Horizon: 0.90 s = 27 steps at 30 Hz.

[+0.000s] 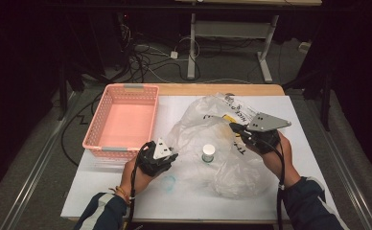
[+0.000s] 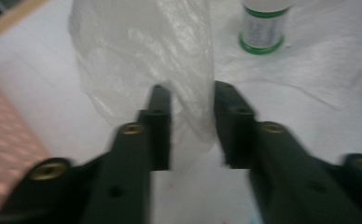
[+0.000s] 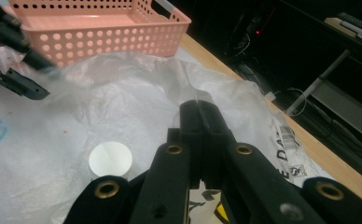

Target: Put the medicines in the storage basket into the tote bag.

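Plainly only begun: on the white table (image 1: pixel 126 196) lies a big clear plastic bag (image 1: pixel 208 143), crumpled and spread wide, with a small white-capped bottle (image 1: pixel 208 153) standing upright inside it, apparently not yet taken out. Beside the bag, to the left, sits a pink basket (image 1: pixel 122 120) with nothing in it. Left to do, by the look of it: opening the bag, getting the bottle out, perhaps moving it into the basket. Clamped tight on a fold of the bag's upper edge, the right gripper (image 3: pixel 198 109), lifting that edge a little above the bottle. At the bag's near left edge, the left gripper (image 2: pixel 191 126), jaws partly apart with a fold of plastic between them, pads not clearly pressing on it. Beyond those jaws, well apart, the bottle.
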{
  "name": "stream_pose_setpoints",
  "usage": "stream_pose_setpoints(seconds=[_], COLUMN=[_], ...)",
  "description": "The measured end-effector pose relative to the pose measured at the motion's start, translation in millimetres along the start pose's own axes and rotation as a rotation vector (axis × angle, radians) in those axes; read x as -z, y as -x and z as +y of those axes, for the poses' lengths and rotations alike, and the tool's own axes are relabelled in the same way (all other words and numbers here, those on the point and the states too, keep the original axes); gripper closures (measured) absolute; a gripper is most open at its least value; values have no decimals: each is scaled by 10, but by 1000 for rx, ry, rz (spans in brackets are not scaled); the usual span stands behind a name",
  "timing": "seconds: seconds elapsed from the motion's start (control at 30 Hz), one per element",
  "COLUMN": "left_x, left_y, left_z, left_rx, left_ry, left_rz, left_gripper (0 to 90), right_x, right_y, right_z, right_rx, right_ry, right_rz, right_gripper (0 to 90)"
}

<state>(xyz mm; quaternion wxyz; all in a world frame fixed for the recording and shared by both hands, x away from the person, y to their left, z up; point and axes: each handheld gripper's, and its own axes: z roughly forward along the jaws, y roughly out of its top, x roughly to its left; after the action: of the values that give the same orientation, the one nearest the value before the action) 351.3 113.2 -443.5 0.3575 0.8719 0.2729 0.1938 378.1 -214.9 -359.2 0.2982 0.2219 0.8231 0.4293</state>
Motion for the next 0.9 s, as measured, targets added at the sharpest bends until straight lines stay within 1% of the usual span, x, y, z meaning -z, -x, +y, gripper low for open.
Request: stream_pose_setpoints(seconds=[0.03, 0.07, 0.13, 0.17, 0.2, 0.23, 0.27, 0.3, 0.33, 0.37, 0.4, 0.43, 0.5, 0.53, 0.6, 0.63, 0.7, 0.73, 0.8, 0.87, 0.9], left_x=[10, 30, 40, 59, 65, 69, 69, 75, 81, 90, 109, 109, 134, 142, 147, 150, 151, 152, 153, 148, 148], left_y=[-3, 1, 8, 34, 43, 52, 52, 58, 62, 68, 74, 74, 70, 71, 74, 78, 80, 84, 82, 85, 85], left_z=[-1, 4, 8, 16, 19, 22, 22, 22, 23, 26, 30, 30, 33, 32, 30, 29, 25, 23, 23, 26, 26], left_rx=[4, 7, 7, -4, -8, -11, -11, -10, -5, -4, -1, -1, 5, 6, 7, 5, 2, -3, -2, -4, -4], left_ry=[3, 12, 18, 28, 29, 29, 29, 30, 34, 37, 49, 49, 63, 67, 70, 68, 63, 61, 62, 60, 60], left_rz=[-16, -32, -40, -43, -44, -45, -45, -50, -56, -55, -47, -47, -42, -39, -39, -35, -30, -24, -26, -25, -25], left_gripper=[838, 851, 861, 864, 865, 866, 866, 867, 867, 868, 868, 868, 868, 868, 868, 868, 867, 867, 868, 867, 868], right_x=[-6, -16, -38, -49, -56, -57, -54, -45, -28, -3, 29, 68, 164, 220, 346, 410, 510, 545, 609, 656, 656], right_y=[23, 53, 90, 88, 79, 65, 57, 53, 46, 30, 12, -5, -27, -46, -111, -156, -270, -343, -497, -652, -652], right_z=[-19, -44, -94, -114, -127, -136, -144, -149, -149, -142, -131, -117, -93, -77, -45, -44, -90, -128, -219, -321, -321], right_rx=[-12, -29, -63, -68, -61, -64, -66, -78, -86, -85, -79, -76, -94, -93, -74, -68, -67, -54, -20, -1, -1], right_ry=[-3, -5, -13, -20, -28, -30, -22, -11, 0, 10, 20, 35, 86, 101, 123, 135, 146, 133, 101, 66, 66], right_rz=[-3, 0, 8, 9, 8, 4, 1, 8, 10, -4, -21, -28, -27, -29, -24, -6, 55, 84, 127, 181, 181], right_gripper=[900, 900, 861, 840, 819, 776, 734, 676, 594, 527, 486, 460, 413, 397, 365, 363, 341, 325, 280, 254, 254])
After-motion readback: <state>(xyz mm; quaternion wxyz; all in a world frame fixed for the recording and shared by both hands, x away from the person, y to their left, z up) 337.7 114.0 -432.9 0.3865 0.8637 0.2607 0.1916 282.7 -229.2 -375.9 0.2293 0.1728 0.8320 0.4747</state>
